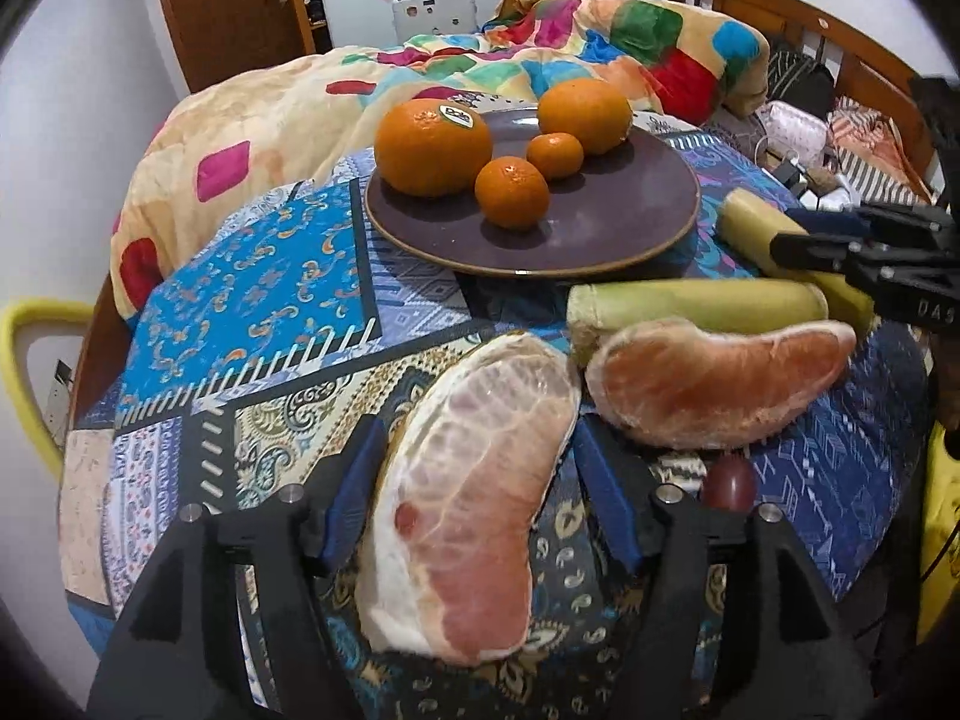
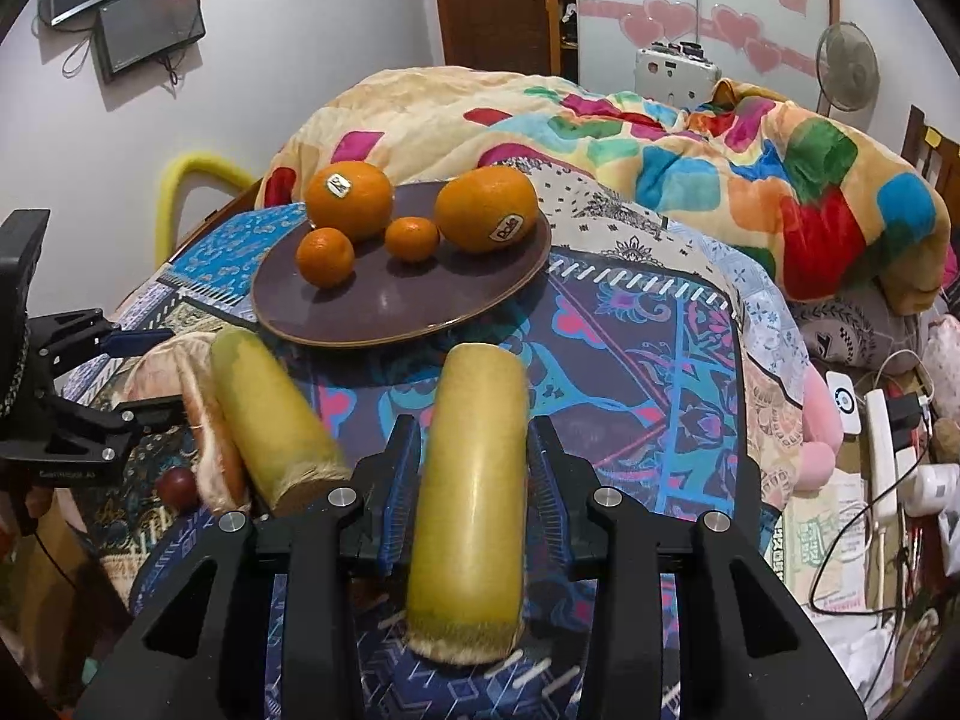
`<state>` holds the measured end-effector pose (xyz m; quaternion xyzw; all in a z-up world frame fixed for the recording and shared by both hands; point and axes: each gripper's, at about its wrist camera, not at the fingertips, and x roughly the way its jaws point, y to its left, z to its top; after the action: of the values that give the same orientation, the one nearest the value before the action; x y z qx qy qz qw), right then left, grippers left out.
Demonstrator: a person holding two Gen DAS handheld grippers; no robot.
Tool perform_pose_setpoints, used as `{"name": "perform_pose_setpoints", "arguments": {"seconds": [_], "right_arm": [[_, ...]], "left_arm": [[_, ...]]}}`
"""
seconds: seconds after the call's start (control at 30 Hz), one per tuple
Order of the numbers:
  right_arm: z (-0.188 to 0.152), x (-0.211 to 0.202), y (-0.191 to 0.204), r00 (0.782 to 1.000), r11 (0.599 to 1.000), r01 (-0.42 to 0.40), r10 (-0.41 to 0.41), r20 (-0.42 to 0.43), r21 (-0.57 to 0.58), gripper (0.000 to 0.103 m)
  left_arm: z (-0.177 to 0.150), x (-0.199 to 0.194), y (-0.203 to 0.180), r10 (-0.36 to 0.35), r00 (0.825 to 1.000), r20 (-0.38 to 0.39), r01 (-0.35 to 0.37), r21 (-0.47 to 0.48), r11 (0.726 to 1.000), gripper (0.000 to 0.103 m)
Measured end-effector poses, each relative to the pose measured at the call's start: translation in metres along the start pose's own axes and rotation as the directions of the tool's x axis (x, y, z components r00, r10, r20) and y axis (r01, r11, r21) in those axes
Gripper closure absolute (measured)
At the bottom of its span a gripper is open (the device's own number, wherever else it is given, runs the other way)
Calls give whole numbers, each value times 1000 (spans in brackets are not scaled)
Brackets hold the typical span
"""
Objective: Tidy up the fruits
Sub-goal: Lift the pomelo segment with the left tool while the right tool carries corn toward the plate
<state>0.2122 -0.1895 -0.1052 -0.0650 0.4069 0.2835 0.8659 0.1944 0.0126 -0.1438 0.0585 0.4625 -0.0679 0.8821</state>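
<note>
Between the blue-padded fingers of the left gripper (image 1: 474, 480) lies a peeled pink pomelo wedge (image 1: 474, 498); the jaws flank it, but contact cannot be told. A second pomelo wedge (image 1: 720, 384) rests just beside it on the patterned bedspread (image 1: 252, 276). The right gripper (image 2: 474, 468) straddles a yellow-green sugarcane length (image 2: 474, 492), grip likewise unclear. Beyond, four oranges (image 1: 432, 147) sit on a dark purple round plate (image 1: 600, 228).

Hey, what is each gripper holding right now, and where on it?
Nothing is clearly gripped. The left gripper straddles a pomelo segment mid-length; the right gripper straddles a sugarcane piece mid-length, with gaps visible.
</note>
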Motion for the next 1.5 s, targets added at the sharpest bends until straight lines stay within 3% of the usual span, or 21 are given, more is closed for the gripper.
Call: {"name": "perform_pose_setpoints", "arguments": {"seconds": [0.2, 0.27, 0.73, 1.13, 1.37, 1.43, 1.47, 1.5], "right_arm": [[1, 9, 0, 1000, 1000, -10, 10, -16, 8, 65], [1, 10, 1, 1000, 1000, -10, 10, -20, 3, 65], [2, -7, 7, 999, 1000, 15, -14, 38, -11, 68], [18, -50, 18, 988, 1000, 21, -18, 150, -14, 68], [30, -57, 20, 981, 1000, 23, -19, 193, -18, 68], [35, -57, 20, 979, 1000, 23, -19, 205, -19, 68], [37, -56, 20, 978, 1000, 22, -17, 209, -17, 68], [38, -56, 20, 977, 1000, 20, -16, 212, -17, 68]], "left_arm": [[8, 12, 13, -58, 998, 5, 58, -82, 995, 39], [10, 13, 14, -42, 999, 13, 43, -87, 995, 45], [1, -8, 22, 16, 999, 35, -12, -100, 995, 49], [13, -67, 29, 49, 983, 178, -25, -137, 990, 50], [35, -77, 25, 41, 972, 233, -11, -131, 991, 52], [42, -75, 25, 34, 971, 237, -3, -127, 992, 56], [45, -74, 24, 34, 970, 241, -4, -123, 992, 77], [49, -72, 23, 48, 971, 235, -21, -114, 993, 83]]}}
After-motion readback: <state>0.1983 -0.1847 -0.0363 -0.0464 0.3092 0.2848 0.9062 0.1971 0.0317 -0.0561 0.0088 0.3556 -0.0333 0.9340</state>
